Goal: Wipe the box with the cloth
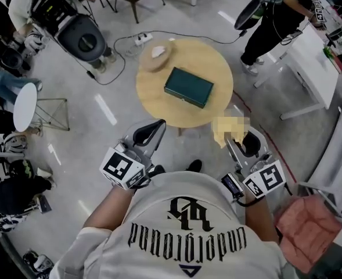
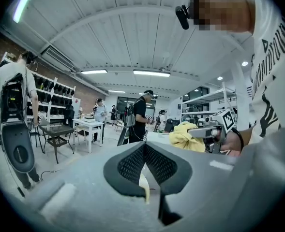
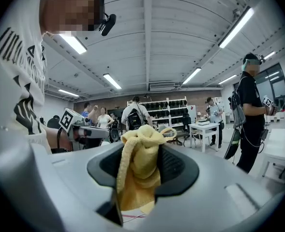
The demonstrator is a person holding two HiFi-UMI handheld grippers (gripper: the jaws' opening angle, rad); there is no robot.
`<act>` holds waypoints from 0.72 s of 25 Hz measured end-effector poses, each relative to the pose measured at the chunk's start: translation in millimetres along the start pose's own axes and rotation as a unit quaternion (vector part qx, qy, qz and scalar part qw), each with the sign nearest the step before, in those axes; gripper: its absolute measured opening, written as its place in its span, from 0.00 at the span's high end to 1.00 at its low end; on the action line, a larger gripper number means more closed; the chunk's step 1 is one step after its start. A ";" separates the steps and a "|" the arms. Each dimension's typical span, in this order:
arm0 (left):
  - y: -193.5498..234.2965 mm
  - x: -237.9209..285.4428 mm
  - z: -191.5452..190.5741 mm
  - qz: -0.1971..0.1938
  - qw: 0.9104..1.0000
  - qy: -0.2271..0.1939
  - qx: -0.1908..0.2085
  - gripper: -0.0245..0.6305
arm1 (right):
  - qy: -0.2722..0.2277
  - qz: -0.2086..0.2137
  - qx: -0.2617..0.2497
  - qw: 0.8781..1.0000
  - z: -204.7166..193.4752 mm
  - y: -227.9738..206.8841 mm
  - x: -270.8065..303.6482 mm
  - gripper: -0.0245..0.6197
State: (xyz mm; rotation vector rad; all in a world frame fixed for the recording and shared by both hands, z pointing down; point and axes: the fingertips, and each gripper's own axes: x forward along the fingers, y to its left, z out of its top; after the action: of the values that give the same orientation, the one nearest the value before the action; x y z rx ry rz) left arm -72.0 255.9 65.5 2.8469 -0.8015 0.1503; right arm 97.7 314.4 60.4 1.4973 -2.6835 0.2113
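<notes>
Cloth (image 3: 138,170): soft yellow terry, bunched up, clamped in the right gripper (image 3: 143,153)
Left gripper (image 2: 146,167): ribbed dark pads pressed together
Box (image 1: 189,86): flat dark-green rectangle, upper centre of frame, on the round wooden table (image 1: 217,63)
Floor (image 1: 112,112): glossy grey concrete, open workshop

box (image 1: 188,87): dark green, flat on table (image 1: 217,63) | cloth (image 3: 138,164): yellow, bunched

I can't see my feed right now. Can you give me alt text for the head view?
The right claw grips a yellow cloth near the person's chest, short of a green box lying on a round wooden table ahead. The left claw is shut and empty beside it.
</notes>
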 end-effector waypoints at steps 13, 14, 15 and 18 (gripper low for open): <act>21.4 49.4 -11.3 0.006 1.000 0.027 -0.005 0.95 | 0.007 0.003 0.020 1.000 -5.4 -49.5 17.6 0.70; 27.3 51.4 -9.0 0.003 1.000 0.028 -0.006 0.95 | 0.008 0.000 0.021 1.000 -4.4 -50.9 23.0 0.70; 33.2 53.7 -6.6 -0.002 1.000 0.028 -0.006 0.95 | 0.010 -0.005 0.021 1.000 -3.6 -52.1 28.1 0.70; 55.8 63.1 -4.8 -0.016 0.999 0.028 -0.005 0.95 | 0.015 -0.021 0.020 0.999 -4.4 -57.9 45.7 0.70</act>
State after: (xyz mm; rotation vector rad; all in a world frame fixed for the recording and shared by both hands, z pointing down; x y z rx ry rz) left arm -48.0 178.1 87.4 2.8309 -0.7437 0.2197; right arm 122.8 246.5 75.4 1.5467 -2.6369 0.2844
